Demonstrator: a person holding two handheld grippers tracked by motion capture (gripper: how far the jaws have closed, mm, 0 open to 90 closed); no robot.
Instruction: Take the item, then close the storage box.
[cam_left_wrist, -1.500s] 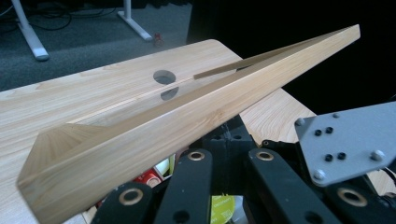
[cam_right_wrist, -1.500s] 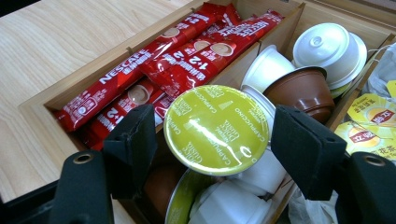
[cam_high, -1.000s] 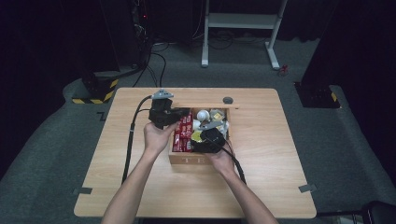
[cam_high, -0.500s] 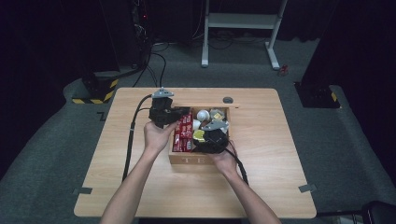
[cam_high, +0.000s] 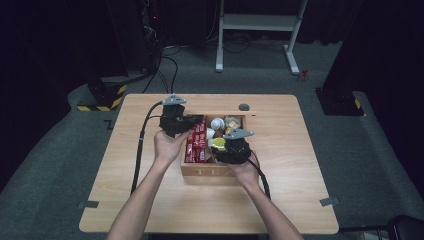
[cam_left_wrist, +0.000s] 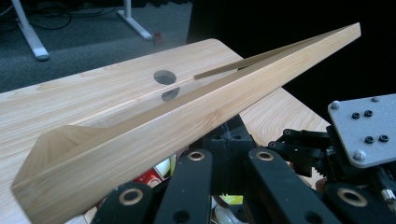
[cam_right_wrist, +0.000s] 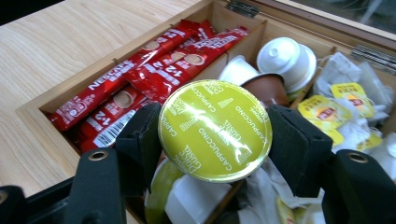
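Observation:
An open wooden tea box (cam_high: 210, 170) stands mid-table. Its lid (cam_left_wrist: 163, 126) is raised, and my left gripper (cam_high: 194, 121) at the box's back left corner is shut on the lid's edge; in the left gripper view the lid runs slanting just over my jaws (cam_left_wrist: 226, 140). My right gripper (cam_right_wrist: 215, 133) hovers over the box's middle, shut on a round capsule with a yellow-green foil top marked cappuccino (cam_right_wrist: 215, 130), also seen as a yellow-green spot (cam_high: 218, 144) in the high view.
Red coffee sachets (cam_right_wrist: 154, 65) fill the box's left compartment. White and brown capsules (cam_right_wrist: 285, 58) lie in the middle one, tea bags with yellow tags (cam_right_wrist: 345, 102) on the right. A small dark round disc (cam_high: 243, 106) lies on the table behind the box.

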